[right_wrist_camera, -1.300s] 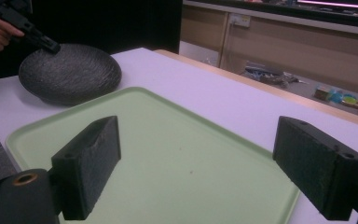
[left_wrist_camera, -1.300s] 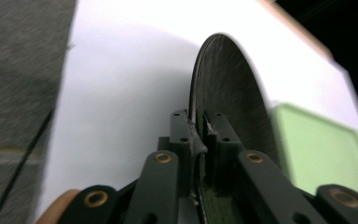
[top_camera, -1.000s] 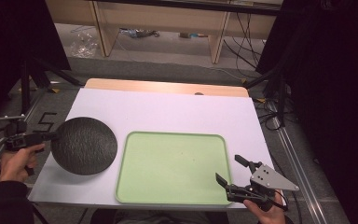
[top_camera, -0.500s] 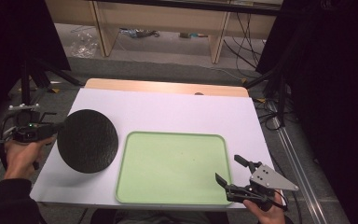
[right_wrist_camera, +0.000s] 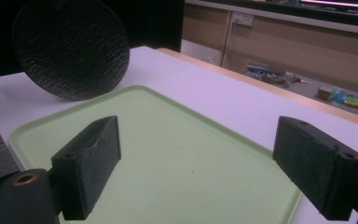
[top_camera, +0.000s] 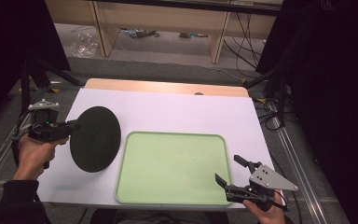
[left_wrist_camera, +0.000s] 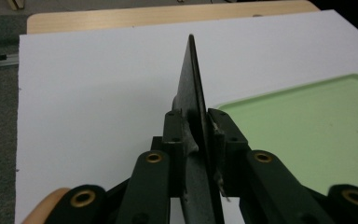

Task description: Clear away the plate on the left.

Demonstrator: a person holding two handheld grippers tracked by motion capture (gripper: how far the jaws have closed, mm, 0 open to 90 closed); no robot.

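Note:
A round black plate (top_camera: 95,138) with a rough surface is held tilted up on edge over the white table's left side, beside the light green tray (top_camera: 172,168). My left gripper (top_camera: 72,125) is shut on its rim; in the left gripper view the plate (left_wrist_camera: 192,88) runs edge-on between the jaws of the left gripper (left_wrist_camera: 199,135). At the tray's front right corner, my right gripper (top_camera: 227,170) is open and holds nothing. The right gripper view shows its wide-apart jaws (right_wrist_camera: 209,168) over the tray (right_wrist_camera: 177,158), with the plate (right_wrist_camera: 70,46) upright beyond.
The white table top (top_camera: 177,114) has a wooden strip (top_camera: 168,87) along its far edge. Shelving (top_camera: 163,18) and cables (top_camera: 242,32) lie on the floor beyond. Dark stands flank the table on both sides. Metal rails (top_camera: 298,163) run along its right side.
The left gripper has lifted and tipped the black plate from lying nearly flat to standing steeply on edge, shifting it slightly right toward the tray. The right gripper has stayed put.

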